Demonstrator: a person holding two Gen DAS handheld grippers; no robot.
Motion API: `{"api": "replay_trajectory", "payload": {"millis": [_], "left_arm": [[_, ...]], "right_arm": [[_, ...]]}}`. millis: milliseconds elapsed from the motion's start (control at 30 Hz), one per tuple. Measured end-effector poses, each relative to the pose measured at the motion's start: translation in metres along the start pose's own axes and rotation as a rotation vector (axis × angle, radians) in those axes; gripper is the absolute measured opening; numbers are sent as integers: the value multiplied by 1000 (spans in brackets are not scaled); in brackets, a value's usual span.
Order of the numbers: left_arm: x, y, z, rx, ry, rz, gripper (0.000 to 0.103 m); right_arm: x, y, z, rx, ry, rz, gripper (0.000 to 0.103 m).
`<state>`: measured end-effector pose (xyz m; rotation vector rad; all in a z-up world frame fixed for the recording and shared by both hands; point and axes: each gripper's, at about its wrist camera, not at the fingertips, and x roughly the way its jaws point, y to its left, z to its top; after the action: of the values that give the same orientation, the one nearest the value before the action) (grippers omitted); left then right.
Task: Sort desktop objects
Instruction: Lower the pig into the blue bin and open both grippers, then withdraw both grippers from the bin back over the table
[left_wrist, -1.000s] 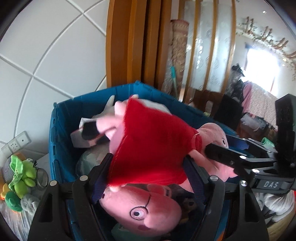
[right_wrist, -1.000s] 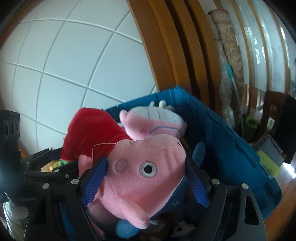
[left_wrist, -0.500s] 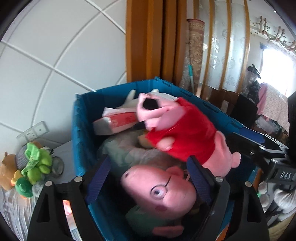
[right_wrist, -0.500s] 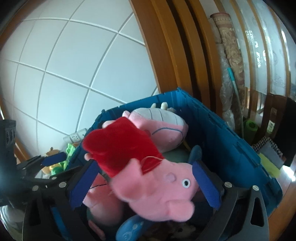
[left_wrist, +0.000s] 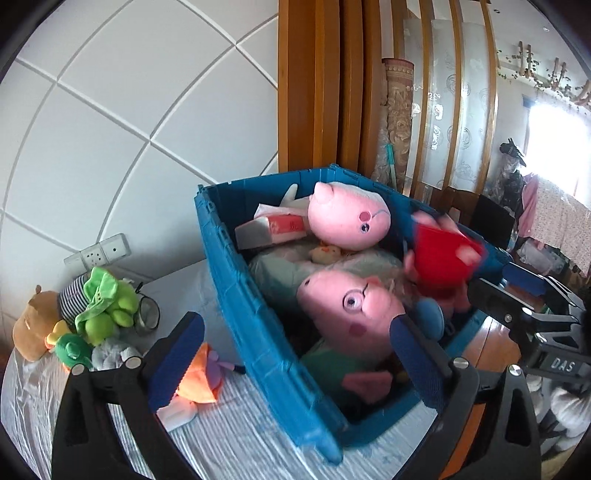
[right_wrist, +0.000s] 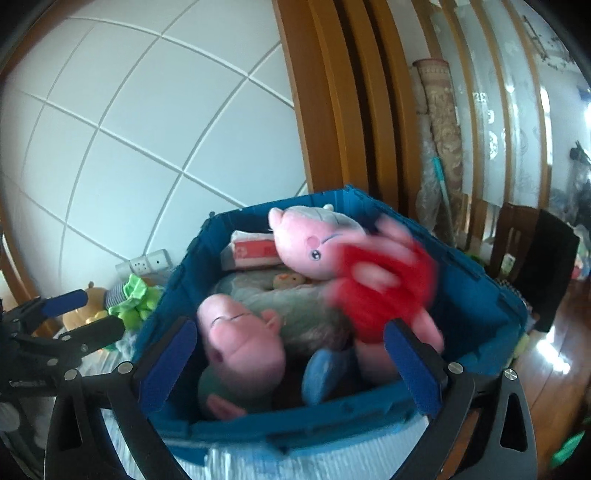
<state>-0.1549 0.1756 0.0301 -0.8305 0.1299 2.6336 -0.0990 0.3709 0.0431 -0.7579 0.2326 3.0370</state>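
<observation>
A pink pig plush in a red dress (left_wrist: 439, 254) lies blurred inside the blue crate (left_wrist: 240, 314), against its right side, held by neither gripper. My left gripper (left_wrist: 293, 332) hangs before the crate's near corner, its jaws opening with nothing pressed between the pads. My right gripper (right_wrist: 290, 332) stands open in front of the crate (right_wrist: 480, 306), with the red-dressed pig (right_wrist: 380, 291) beyond its right finger. A pig plush with glasses (left_wrist: 347, 306) and another pig (left_wrist: 347, 218) fill the crate.
Left of the crate on the white cloth sit a green plush (left_wrist: 107, 306), a brown plush (left_wrist: 31, 328), a glass (left_wrist: 147, 317) and an orange toy (left_wrist: 195, 376). A tissue pack (left_wrist: 273, 229) lies in the crate. Tiled wall and wooden frame stand behind.
Both grippers let go of the red-dressed pig, which dropped into the crate. Both jaws widened and both grippers drew back from the crate.
</observation>
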Motion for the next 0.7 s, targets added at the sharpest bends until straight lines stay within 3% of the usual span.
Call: {"api": "replay_trajectory", "payload": {"millis": [700], "left_arm": [[-51, 6, -31, 23, -10, -12, 102]], "right_arm": [[-44, 43, -33, 1, 4, -28, 103]]}}
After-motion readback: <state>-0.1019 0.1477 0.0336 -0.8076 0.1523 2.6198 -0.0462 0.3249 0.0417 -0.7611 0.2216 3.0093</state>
